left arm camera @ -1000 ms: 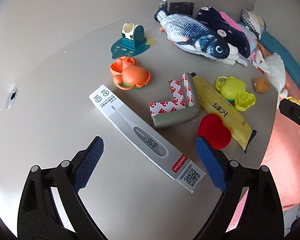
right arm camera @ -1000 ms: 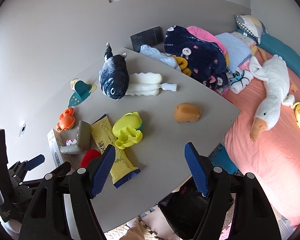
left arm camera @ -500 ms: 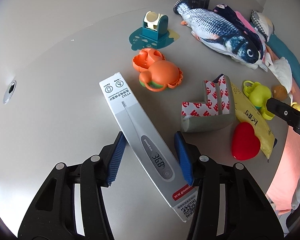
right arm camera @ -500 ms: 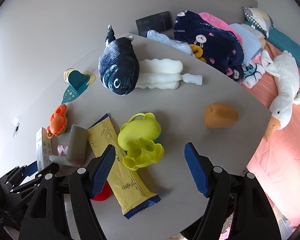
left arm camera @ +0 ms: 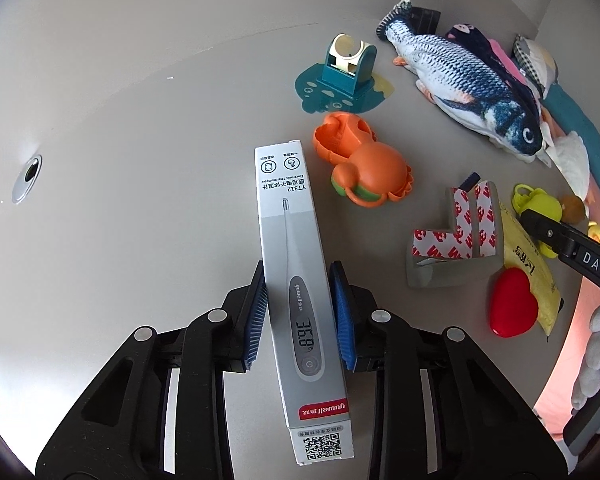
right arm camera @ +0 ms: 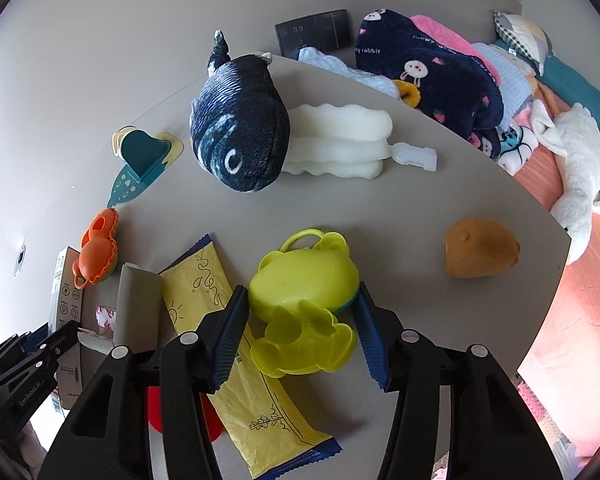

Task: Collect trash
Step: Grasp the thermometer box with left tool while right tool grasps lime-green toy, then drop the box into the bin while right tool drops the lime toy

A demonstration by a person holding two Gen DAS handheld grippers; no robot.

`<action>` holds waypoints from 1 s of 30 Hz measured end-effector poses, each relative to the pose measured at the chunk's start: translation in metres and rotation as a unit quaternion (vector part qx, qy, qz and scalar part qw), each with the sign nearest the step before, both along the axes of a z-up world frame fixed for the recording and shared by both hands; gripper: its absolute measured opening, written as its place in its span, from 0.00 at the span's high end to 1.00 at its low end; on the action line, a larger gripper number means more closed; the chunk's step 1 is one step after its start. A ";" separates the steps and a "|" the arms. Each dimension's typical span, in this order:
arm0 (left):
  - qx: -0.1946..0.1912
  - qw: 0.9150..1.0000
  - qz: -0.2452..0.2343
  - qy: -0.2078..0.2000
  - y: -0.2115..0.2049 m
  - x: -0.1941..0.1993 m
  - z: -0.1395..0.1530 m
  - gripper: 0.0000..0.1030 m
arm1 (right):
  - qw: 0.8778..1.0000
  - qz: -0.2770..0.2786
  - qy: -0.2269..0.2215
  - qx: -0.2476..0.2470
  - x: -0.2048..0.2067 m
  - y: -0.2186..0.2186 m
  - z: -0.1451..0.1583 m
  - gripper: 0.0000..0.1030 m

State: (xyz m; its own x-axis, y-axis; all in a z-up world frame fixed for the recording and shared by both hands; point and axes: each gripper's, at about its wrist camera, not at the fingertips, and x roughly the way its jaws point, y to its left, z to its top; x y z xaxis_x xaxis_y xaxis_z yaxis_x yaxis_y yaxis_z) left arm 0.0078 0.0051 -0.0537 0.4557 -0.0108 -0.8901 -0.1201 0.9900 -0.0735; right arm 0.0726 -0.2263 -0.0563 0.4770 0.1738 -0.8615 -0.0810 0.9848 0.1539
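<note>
Thermometer box (left arm camera: 296, 280) clamped lengthwise between the left gripper's (left arm camera: 300, 312) pads.

A plush fish (right arm camera: 240, 136) lay on the grey table (right arm camera: 400, 216), a white sponge (right arm camera: 336, 140) touching its side. Beside the fish stood a teal holder (right arm camera: 144, 152); nearer than it lay an orange crab toy (left arm camera: 364, 164) and a brown lump (right arm camera: 480, 252).

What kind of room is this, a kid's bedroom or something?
Probably a bedroom, perhaps a child's. A grey table stands beside a bed with a pink sheet, a plush goose and folded blankets, and small plastic toys lie on the table.
</note>
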 end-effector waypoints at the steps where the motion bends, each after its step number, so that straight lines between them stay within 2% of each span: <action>1: -0.007 1.000 0.002 -0.001 0.002 0.000 0.000 0.71 | 1.000 -0.002 0.001 0.002 0.000 -0.001 0.001 0.48; 4: -0.022 1.000 0.001 -0.002 0.004 -0.001 0.002 0.72 | 1.000 -0.002 -0.007 0.002 -0.001 -0.002 0.008 0.48; 16: -0.010 0.998 -0.019 -0.055 -0.009 -0.016 0.043 0.72 | 0.999 -0.005 -0.051 0.010 -0.026 -0.012 0.054 0.48; 30: -0.011 0.994 -0.066 -0.083 -0.055 -0.036 0.067 0.72 | 0.997 -0.023 -0.073 0.010 -0.074 -0.044 0.079 0.48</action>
State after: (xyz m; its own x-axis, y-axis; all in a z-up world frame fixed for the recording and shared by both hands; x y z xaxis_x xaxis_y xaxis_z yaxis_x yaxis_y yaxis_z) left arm -0.0277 -0.0503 0.0135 0.5889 -0.0995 -0.8020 0.0264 0.9942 -0.1040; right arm -0.0009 -0.2706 0.0222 0.6045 0.1652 -0.7793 -0.0585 0.9848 0.1634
